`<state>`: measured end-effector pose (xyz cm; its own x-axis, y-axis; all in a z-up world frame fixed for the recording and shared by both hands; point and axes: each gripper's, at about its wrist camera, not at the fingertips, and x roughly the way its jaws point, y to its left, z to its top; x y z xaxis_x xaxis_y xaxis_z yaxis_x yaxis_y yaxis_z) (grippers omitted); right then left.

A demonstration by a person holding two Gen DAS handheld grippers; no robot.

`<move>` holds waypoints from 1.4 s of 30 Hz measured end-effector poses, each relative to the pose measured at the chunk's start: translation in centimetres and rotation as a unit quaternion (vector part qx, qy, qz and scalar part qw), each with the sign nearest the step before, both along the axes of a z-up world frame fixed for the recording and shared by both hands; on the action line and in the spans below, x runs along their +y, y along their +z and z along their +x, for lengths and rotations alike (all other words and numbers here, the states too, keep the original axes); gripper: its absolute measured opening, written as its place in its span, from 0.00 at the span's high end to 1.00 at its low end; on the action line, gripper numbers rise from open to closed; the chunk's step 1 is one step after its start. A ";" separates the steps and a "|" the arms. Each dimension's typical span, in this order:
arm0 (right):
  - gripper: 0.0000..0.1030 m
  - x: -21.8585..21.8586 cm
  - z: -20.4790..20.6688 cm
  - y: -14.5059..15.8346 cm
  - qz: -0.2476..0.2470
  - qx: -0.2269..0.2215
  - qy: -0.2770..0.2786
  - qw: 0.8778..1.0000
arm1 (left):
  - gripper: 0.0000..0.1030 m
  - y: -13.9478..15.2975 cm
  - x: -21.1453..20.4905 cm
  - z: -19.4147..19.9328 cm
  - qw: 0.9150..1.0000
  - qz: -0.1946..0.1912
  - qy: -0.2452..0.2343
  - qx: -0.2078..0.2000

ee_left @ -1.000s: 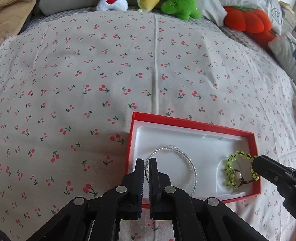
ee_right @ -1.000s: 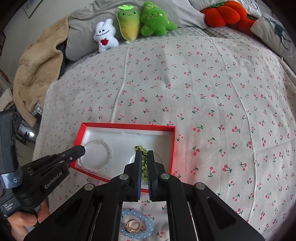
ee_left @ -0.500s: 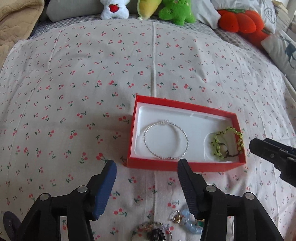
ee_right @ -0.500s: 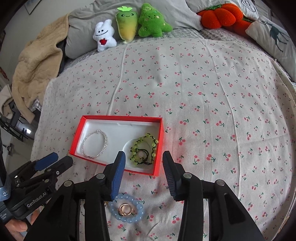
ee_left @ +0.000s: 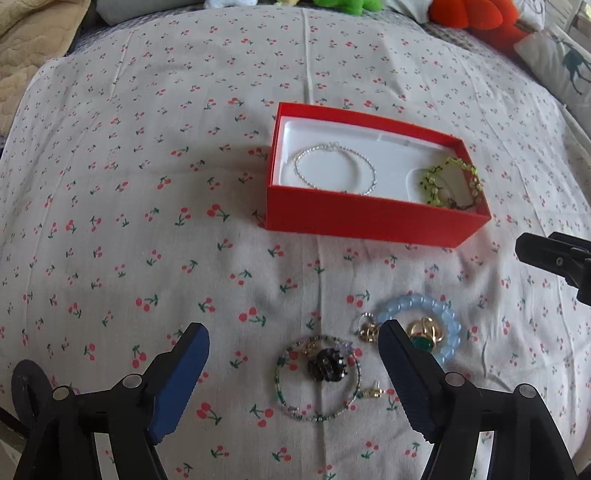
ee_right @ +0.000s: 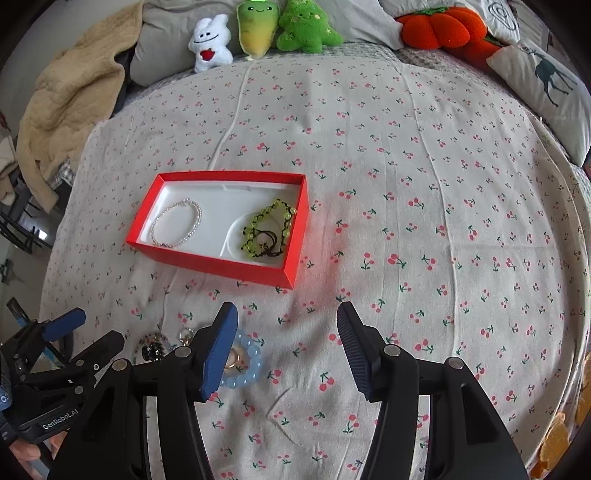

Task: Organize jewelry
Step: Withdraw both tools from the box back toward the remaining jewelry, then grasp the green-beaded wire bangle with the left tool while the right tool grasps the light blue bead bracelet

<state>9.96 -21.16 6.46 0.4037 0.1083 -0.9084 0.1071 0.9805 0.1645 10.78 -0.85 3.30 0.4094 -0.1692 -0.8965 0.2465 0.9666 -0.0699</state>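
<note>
A red box (ee_left: 369,218) (ee_right: 218,266) with a white liner lies on the cherry-print bedspread. In it are a silver bead bracelet (ee_left: 334,173) (ee_right: 176,223) on the left and a green bead bracelet (ee_left: 452,182) (ee_right: 267,229) on the right. On the cloth in front of the box lie a pale blue bead bracelet (ee_left: 443,317) (ee_right: 247,363) with gold rings inside, a thin beaded bangle (ee_left: 317,380) around a dark brooch (ee_left: 327,365), and small earrings. My left gripper (ee_left: 293,354) is open above the bangle. My right gripper (ee_right: 286,325) is open and empty, right of the blue bracelet.
Plush toys (ee_right: 255,29) and an orange pumpkin cushion (ee_right: 439,26) line the far edge of the bed. A tan blanket (ee_right: 70,99) is heaped at the far left. A deer-print pillow (ee_right: 546,88) lies at the right.
Both grippers have opened and pulled back from the box, leaving the silver and green bracelets in it. The loose jewelry in front of the box has come into view.
</note>
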 end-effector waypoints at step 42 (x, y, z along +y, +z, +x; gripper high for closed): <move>0.41 2.3 -3.5 -6.3 -0.036 0.103 0.047 0.993 | 0.47 -6.3 3.4 -2.8 0.999 -0.013 0.049 0.005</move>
